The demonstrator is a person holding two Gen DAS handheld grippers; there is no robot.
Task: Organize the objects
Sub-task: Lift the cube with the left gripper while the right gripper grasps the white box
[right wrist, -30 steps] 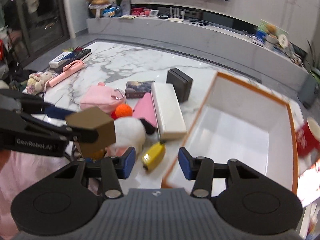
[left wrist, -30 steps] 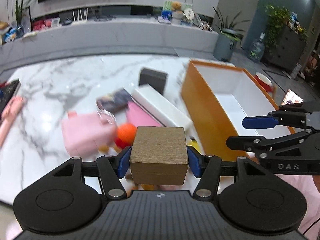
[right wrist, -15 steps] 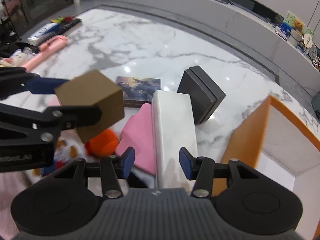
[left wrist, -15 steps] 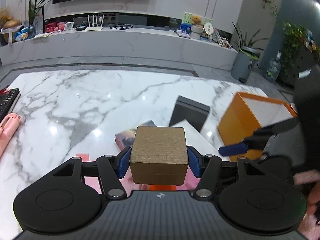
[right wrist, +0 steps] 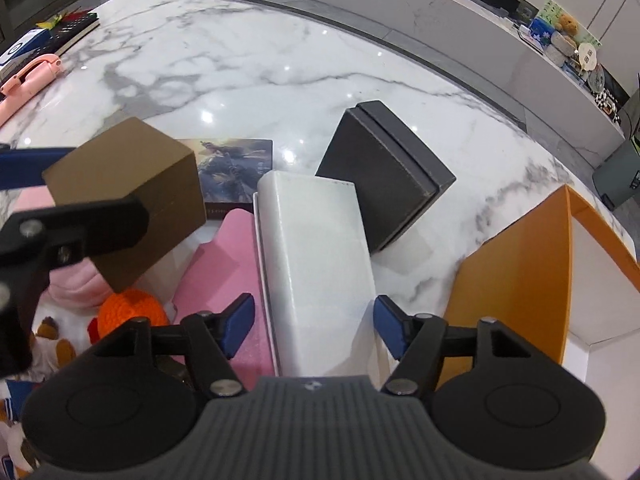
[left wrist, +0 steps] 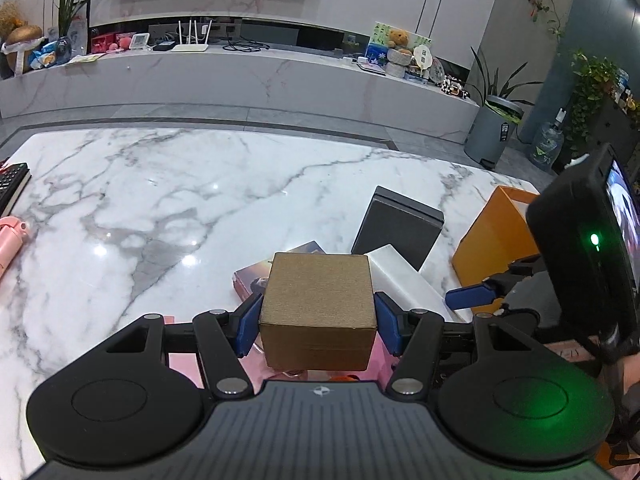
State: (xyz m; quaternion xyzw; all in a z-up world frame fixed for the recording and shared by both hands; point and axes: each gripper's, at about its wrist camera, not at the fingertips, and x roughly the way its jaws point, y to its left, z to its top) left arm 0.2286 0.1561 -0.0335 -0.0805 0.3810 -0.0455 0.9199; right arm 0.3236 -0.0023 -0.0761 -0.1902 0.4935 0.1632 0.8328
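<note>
My left gripper (left wrist: 318, 326) is shut on a brown cardboard box (left wrist: 318, 304), held in the air above the pile; the same brown box (right wrist: 128, 196) shows at the left of the right wrist view. My right gripper (right wrist: 314, 324) points steeply down over a long white box (right wrist: 316, 260). Its jaws are opening, one on each side of the near end of that box, and the blue pads (right wrist: 240, 324) do not press on it. An orange box with a white inside (right wrist: 520, 272) stands open at the right.
On the marble table (left wrist: 160, 184) lie a black box (right wrist: 384, 176), a picture card (right wrist: 236, 172), a flat pink box (right wrist: 224, 264), an orange knitted ball (right wrist: 132, 312) and a pink pouch (right wrist: 72, 284). A pink handle (left wrist: 12, 236) lies at the far left.
My right gripper came down and left from beside the orange box to over the white box, and its jaws widened. The left gripper shifted with the brown box still in it.
</note>
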